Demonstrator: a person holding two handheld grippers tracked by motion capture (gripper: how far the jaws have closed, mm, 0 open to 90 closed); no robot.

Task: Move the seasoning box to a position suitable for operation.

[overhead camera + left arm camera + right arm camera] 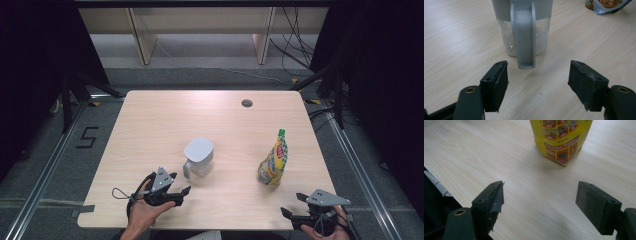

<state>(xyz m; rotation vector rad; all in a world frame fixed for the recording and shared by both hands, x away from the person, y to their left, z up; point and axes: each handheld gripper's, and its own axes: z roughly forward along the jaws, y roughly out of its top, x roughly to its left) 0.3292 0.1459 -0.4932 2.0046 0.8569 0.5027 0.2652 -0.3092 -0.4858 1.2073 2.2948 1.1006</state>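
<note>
— Pale wood tabletop [165, 125], grey floor around it, dark curtains on both sides, and a small round hole [247, 103] near the far edge. What stands on it?

— Two things. Near the middle, a clear jug [199, 157] with a grey lid and a grey handle [523, 37]; from the high view the handle points toward the person's side, slightly left. Well to its right stands a yellow pouch [274, 161] with a green cap, upright and leaning a little.

— Where is the left gripper [181, 183]?

— Held in the person's left hand [145, 207], low on the near left part of the table, its black jaws aimed at the jug. In the left gripper view [537, 80] the handle rises straight ahead, centred between the two jaws but beyond their tips. Nothing touches the pads.

— So the jaws are apart?

— Yes, spread wide with bare wood between them. The jug's clear body shows a pale, grainy filling in its lower part.

— And the right gripper [292, 205]?

— At the near right corner, in the person's right hand [327, 227], close to the table edge. Its own view [540, 200] shows the jaws spread too, empty, with the pouch standing ahead and apart from them. The left jaw's pad looks frayed at its edge.

— Are the jug and the pouch touching?

— No, a clear stretch of table lies between them
</note>
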